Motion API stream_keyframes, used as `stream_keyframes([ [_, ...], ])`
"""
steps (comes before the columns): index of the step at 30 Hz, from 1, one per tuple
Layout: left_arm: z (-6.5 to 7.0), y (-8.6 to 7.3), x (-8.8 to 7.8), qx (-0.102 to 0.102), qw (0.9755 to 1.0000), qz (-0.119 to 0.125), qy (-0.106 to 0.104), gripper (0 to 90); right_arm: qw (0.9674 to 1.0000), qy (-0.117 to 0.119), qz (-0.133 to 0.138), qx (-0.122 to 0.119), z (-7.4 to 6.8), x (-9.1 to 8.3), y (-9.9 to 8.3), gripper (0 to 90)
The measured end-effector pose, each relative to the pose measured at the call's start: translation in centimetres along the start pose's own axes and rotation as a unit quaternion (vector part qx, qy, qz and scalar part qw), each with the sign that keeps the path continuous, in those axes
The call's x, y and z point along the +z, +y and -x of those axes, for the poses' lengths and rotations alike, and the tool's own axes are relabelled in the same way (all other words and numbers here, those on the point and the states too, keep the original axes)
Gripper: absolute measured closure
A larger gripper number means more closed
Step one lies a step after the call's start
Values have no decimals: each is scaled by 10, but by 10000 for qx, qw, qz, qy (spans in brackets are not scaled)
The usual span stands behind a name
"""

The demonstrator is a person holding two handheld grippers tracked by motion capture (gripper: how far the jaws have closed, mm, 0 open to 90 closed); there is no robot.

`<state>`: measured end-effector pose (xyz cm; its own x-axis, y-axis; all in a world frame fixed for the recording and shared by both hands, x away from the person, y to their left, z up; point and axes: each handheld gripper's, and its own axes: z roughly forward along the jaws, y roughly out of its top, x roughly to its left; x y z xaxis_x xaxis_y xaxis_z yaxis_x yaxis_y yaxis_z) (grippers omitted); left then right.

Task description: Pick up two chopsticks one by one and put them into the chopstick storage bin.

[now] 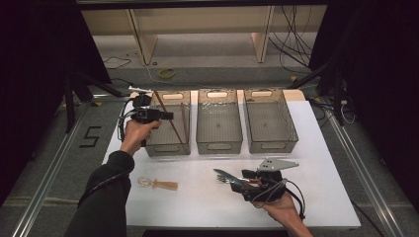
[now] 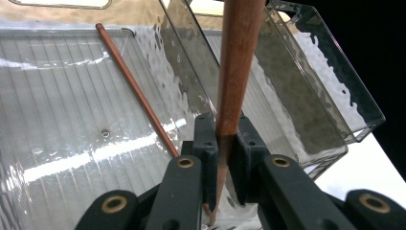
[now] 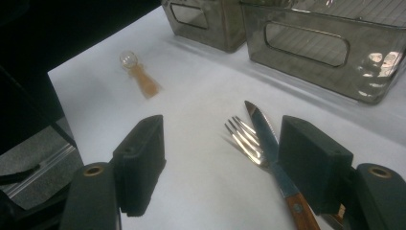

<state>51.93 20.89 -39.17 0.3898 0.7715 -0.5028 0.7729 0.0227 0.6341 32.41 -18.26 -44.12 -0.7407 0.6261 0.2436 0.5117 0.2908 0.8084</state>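
Spoon (image 1: 157, 184) lies apart from bins (image 1: 219, 129).

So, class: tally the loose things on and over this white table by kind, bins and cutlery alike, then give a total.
Clear plastic bins: 3
Brown wooden chopsticks: 2
Steel fork: 1
Wooden-handled steel knife: 1
Small clear-bowled spoon with amber handle: 1
Total: 8
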Motion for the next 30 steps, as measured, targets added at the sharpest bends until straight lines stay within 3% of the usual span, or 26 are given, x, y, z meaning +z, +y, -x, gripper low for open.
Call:
stream_keyframes([
  [7, -1, 2, 6, 4, 9997, -1, 244, 777, 10000, 24, -18, -12, -1, 1, 0, 339],
  [12, -4, 2, 11, -83, 9991, -46, 405, 702, 10000, 39, -16, -11, -1, 0, 0, 339],
  [14, -5, 2, 13, -43, 9988, -119, 468, 634, 10000, 42, -17, -12, -1, 0, 0, 339],
  [17, -5, 1, 13, -43, 9985, -158, 523, 616, 10000, 48, -18, -9, -1, 0, 0, 339],
  [20, -7, 1, 11, -130, 9982, -147, 558, 485, 10000, 50, -16, -3, -1, 0, 0, 339],
  [24, -5, 0, 4, -82, 9989, -87, 452, 421, 10000, 52, -24, -8, -1, 1, 0, 339],
  [30, 6, -6, -11, 249, 9996, -76, 112, 349, 10000, 31, -7, -12, 0, -1, 0, 338],
])
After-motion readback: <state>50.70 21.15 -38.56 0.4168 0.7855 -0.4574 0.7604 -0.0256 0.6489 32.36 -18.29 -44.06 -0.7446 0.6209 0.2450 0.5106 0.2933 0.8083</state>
